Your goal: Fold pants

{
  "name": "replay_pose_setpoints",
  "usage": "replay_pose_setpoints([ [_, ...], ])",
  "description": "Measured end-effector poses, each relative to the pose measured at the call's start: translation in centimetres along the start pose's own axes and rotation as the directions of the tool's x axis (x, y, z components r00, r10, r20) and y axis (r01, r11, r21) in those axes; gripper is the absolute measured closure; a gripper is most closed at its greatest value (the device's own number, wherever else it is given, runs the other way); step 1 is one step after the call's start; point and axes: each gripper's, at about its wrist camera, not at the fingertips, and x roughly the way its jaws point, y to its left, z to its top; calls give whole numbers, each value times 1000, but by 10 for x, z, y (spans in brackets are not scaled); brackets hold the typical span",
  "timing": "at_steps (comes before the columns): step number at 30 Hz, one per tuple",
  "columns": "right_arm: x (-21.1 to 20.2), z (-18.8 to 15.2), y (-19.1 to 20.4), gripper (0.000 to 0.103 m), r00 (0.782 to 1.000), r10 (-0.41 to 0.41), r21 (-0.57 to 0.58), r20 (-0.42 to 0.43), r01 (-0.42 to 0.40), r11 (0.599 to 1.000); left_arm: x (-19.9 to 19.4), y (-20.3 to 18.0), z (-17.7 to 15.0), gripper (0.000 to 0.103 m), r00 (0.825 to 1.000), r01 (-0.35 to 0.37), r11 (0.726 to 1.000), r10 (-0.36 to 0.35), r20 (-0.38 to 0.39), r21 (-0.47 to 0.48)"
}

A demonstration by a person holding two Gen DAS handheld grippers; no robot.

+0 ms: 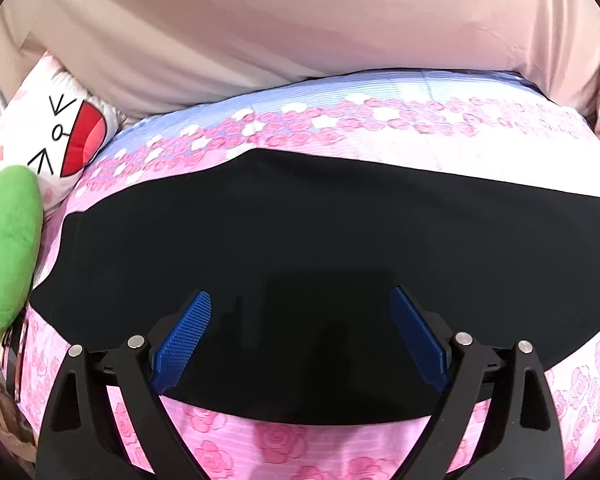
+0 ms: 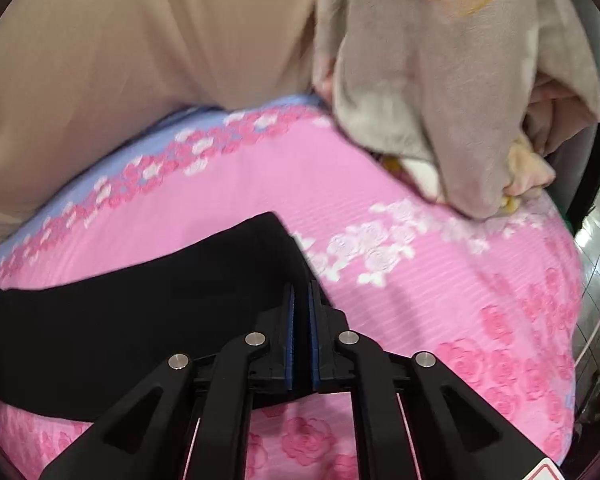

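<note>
Nearest in the left wrist view, the left gripper (image 1: 300, 320) stands with its blue pads (image 1: 184, 336) spread wide and nothing between them, poised over the black pants (image 1: 300, 240). The pants lie flat in a broad dark band across the pink rose-print bedsheet (image 1: 284, 448); their right end runs out of frame, and the cloth is so dark that no seam or fold line can be made out. In the right wrist view, the right gripper (image 2: 301, 320) has its pads drawn almost together at the edge of the pants (image 2: 140, 320) near their corner; whether any cloth is pinched in the narrow gap cannot be told, as the black fabric and black fingers merge. Further off, a green plush (image 1: 8, 248) and a white cartoon-face pillow (image 1: 48, 136) sit at the bed's left edge, both cut off. A beige patterned blanket (image 2: 440, 92) is heaped at the far right, blurred. A tan curtain (image 1: 300, 20) closes the background.
</note>
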Motion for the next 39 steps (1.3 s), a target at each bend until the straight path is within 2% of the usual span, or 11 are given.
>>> replay_pose_setpoints([
  [4,26,-11,-4,91,997,-5,-19,-75,3,1000,3,-16,-1,14,1000,14,999,-14,-10,29],
  [6,12,-13,-1,70,998,-32,-30,-52,31,999,3,-21,-2,14,1000,14,999,-13,-14,40],
  [7,-2,-15,-2,48,999,-51,-11,-13,51,999,3,-22,-3,14,1000,21,999,-20,-13,42],
  [8,-9,-17,-5,42,999,-43,11,7,43,999,2,-23,-4,13,999,30,999,-30,-12,41],
  [16,17,-35,-15,40,991,71,161,-112,-52,986,2,-25,-13,11,997,68,997,-67,-27,34],
  [18,17,-35,-8,42,994,36,151,-104,-20,988,1,-21,-16,11,997,70,997,-69,-25,26],
  [21,19,-34,-1,84,992,70,179,-109,-50,983,1,-12,-19,11,997,68,998,-67,-25,12],
  [22,19,-33,0,85,987,121,220,-109,-95,971,1,-9,-20,11,997,67,998,-66,-25,7],
  [27,-8,-20,38,86,990,127,202,-54,-114,973,1,11,-24,11,997,68,997,-69,-20,-23],
  [33,-52,7,151,86,965,263,6,12,-263,965,2,34,-30,11,998,62,997,-63,-18,-53],
  [39,-58,5,302,86,897,436,-196,-70,-441,876,2,68,-42,11,999,45,995,-47,-21,-92],
])
